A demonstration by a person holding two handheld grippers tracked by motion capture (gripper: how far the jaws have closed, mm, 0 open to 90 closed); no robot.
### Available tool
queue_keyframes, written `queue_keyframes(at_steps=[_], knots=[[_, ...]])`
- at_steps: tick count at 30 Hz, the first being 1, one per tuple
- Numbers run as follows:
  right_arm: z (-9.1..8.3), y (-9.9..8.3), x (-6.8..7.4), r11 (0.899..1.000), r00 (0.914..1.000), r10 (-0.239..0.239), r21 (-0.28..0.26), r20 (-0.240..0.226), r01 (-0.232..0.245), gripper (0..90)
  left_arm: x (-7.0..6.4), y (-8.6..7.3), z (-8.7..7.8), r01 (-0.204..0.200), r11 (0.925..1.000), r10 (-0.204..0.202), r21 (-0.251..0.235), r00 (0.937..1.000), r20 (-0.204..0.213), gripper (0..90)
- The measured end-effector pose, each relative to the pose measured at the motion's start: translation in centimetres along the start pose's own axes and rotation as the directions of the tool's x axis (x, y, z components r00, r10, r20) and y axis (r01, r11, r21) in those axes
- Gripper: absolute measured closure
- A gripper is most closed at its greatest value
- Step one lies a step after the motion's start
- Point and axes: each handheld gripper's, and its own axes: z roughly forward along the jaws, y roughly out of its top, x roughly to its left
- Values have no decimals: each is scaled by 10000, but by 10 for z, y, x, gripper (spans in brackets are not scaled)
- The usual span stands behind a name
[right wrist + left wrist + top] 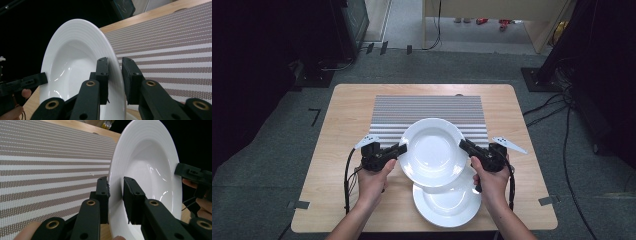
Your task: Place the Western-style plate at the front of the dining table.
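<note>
Item: upper plate (432,152), white, deep, with a ribbed rim. Held above the bench (347,107), between the two hand-held grippers, its far edge over the striped mat (428,107) and its near edge overlapping the lower plate (447,202). In both gripper views it stands clear of the mat's surface.

Item: lower plate, white, same pattern. Lies flat on the bench at the near edge, just in front of the mat, partly covered by the upper plate.

Item: left hand-held gripper (400,148). Pinches the left rim of the upper plate; in the left gripper view (115,192) one jaw lies under the rim and one on top, the rim running between them. The left hand (373,182) grips its body.

Item: right hand-held gripper (463,145). Pinches the right rim of the same plate; in the right gripper view (114,72) its jaws sit on either side of the rim. The right hand (490,184) grips its body.

Item: mat, grey and white stripes, flat on the far middle of the bench.

Item: bench, light wood, on grey carpet (272,125); cables (562,130) lie on the floor to the right.
</note>
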Motion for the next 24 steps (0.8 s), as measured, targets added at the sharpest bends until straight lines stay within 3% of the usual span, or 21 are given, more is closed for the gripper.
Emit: queue_keyframes(at_steps=[10, 16, 24], knots=[[13, 14, -2, 9999, 9998, -108, -71, 153, 110, 773, 6, 15, 10, 84, 10000, -84, -6, 9999, -75, 759], [23, 23, -3, 9998, 9995, -105, -170, 283, 110, 769, 10, 23, 19, 0, 10000, 1, 4, 9994, -337, 750], [39, 35, -6, 9999, 9994, -36, -102, 348, 40, 774, 22, 32, 29, 321, 9995, -321, -12, 9987, -392, 745]])
